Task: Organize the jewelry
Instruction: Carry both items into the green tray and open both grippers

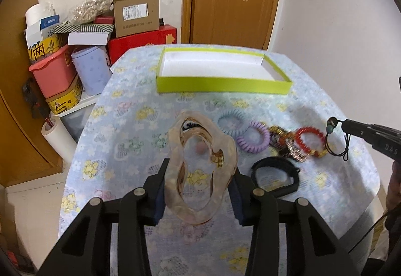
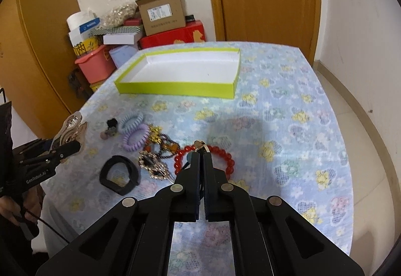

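A floral-clothed surface (image 2: 288, 105) carries an open lime-green box (image 2: 175, 87) at its far side, its white inside bare, and a loose heap of jewelry nearer the camera. The left tongs (image 1: 198, 190) hold a large translucent pink hair claw (image 1: 200, 170) upright, lifted clear of the cloth, its lower curve blurred. A black bangle (image 1: 275, 178) lies just beside, with lilac (image 1: 253, 136) and pale blue (image 1: 231, 120) coil ties behind it. The right tongs (image 2: 202, 154) are pressed together on a thin black cord (image 1: 344, 148) carrying small beads (image 1: 332, 124); how it is pinched is hidden between the pads. A red bead bracelet (image 2: 223, 150) lies partly hidden under their tips.
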A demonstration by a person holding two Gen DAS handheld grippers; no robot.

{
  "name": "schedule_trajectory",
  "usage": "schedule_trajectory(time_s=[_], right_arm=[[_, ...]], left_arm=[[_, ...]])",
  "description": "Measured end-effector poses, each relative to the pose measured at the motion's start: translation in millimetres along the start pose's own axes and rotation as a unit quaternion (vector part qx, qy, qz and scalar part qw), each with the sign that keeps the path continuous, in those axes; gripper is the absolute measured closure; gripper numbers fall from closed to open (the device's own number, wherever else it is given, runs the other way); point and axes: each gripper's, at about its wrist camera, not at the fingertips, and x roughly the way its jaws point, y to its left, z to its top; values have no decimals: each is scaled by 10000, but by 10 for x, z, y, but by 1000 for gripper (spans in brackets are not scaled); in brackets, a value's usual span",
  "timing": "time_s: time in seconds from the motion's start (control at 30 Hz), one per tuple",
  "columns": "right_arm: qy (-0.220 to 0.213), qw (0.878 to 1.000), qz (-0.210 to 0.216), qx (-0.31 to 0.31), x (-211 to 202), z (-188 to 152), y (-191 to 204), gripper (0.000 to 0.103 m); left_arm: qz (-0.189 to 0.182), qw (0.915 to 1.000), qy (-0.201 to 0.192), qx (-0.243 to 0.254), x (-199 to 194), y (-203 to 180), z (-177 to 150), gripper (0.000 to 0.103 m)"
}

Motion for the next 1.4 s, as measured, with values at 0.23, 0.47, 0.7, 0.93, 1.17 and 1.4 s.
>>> schedule_trajectory(time_s=[0.23,0.47,0.7,0.93,1.17,1.4], right_arm=[[-179,9996,128,-184,-73,179,60,101],[-363,9987,181,-315,32,527,66,101],[-418,9982,216,-378,301,902,15,101],[-368,9986,197,-317,664,1224,-138,101],[-172,9995,189,-183,1063,1395,-316,101],[210,9996,138,-113,1421,1340,-410,101]], left_arm=[[-91,9999,-80,-1,-39,-32,171,59],[-72,9998,-187,78,90,-15,528,59],[1,9998,-153,130,465,78,943,59],[163,9997,-65,166,902,141,1266,59],[272,9993,51,263,1271,130,1459,59],[404,9984,334,229,1561,180,1428,59]])
